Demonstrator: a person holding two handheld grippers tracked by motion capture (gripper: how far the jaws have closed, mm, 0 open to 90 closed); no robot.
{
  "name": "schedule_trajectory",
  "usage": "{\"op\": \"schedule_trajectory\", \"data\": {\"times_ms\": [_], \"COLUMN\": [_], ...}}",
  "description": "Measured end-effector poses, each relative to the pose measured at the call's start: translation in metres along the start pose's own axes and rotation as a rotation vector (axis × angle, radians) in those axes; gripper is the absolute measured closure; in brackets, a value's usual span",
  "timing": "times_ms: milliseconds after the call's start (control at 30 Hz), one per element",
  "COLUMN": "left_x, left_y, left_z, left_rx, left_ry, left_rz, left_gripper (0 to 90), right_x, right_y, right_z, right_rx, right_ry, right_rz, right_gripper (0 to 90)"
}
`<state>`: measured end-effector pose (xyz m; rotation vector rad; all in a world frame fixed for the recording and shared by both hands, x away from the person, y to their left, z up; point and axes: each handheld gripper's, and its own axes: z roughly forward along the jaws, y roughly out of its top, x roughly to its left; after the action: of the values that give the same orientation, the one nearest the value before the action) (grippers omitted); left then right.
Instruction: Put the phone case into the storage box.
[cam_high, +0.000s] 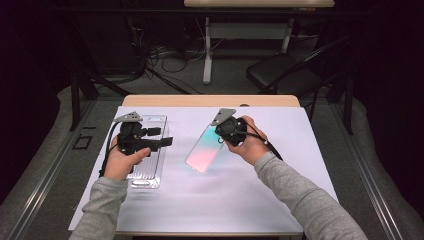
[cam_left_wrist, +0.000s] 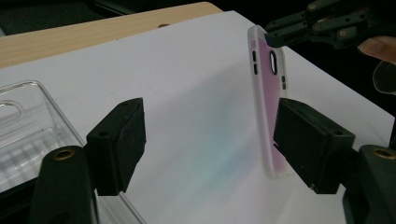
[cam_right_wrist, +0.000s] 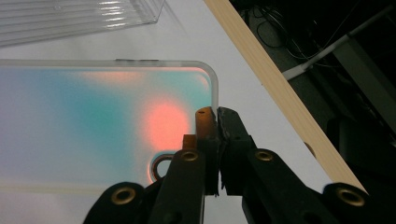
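While my right claw (cam_high: 220, 131) clamps the phone case (cam_high: 202, 150) tilted above the table (cam_high: 280, 150), my left claw (cam_high: 162, 137) stands apart, level, beside the clear tray (cam_high: 150, 177).

Showing on the table (cam_high: 300, 150): 1 white sheet (cam_high: 280, 130) lying on top, 1 clear plastic tray (cam_high: 152, 177), 1 phone case (cam_high: 202, 152) w/ pink-teal tint. 2 grippers showing, i.e. left gripper (cam_high: 165, 141) & right gripper (cam_high: 220, 141), 1 per hand. 2 hands, 2 grey sleeves coming in. Behind the table: 1 dark chair (cam_high: 280, 72) standing.
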<state>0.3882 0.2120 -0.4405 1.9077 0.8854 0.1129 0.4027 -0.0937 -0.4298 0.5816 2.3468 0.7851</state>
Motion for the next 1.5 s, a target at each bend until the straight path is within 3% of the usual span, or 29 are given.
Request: {"op": "schedule_trajectory", "data": {"times_ms": [567, 900, 1067, 1200, 1367, 1500], "left_x": [-0.014, -0.019, -0.018, -0.019, -0.018, -0.018], "left_y": [-0.001, -0.003, -0.007, -0.009, -0.011, -0.011], "left_z": [0.013, 0.020, 0.026, 0.028, 0.031, 0.033], "left_rx": [0.041, 0.061, 0.071, 0.076, 0.075, 0.079], "left_ry": [-0.066, -0.061, -0.094, -0.089, -0.116, -0.126], "left_rz": [-0.004, -0.008, -0.067, -0.079, -0.117, -0.117], "left_gripper": [34.1, 39.1, 42.6, 43.5, 47.6, 50.2], "right_x": [0.006, 0.011, 0.013, 0.013, 0.014, 0.015], "right_y": [0.004, 0.007, 0.007, 0.007, 0.008, 0.008], "right_z": [-0.003, -0.003, -0.003, -0.002, -0.002, -0.002], "right_rx": [-0.018, -0.030, -0.034, -0.034, -0.034, -0.035], "right_ry": [0.002, 0.005, 0.006, 0.008, 0.008, 0.007], "right_rz": [-0.018, -0.041, -0.039, -0.038, -0.046, -0.048], "right_gripper": [88.0, 88.1, 88.0, 88.0, 88.1, 88.0]}}
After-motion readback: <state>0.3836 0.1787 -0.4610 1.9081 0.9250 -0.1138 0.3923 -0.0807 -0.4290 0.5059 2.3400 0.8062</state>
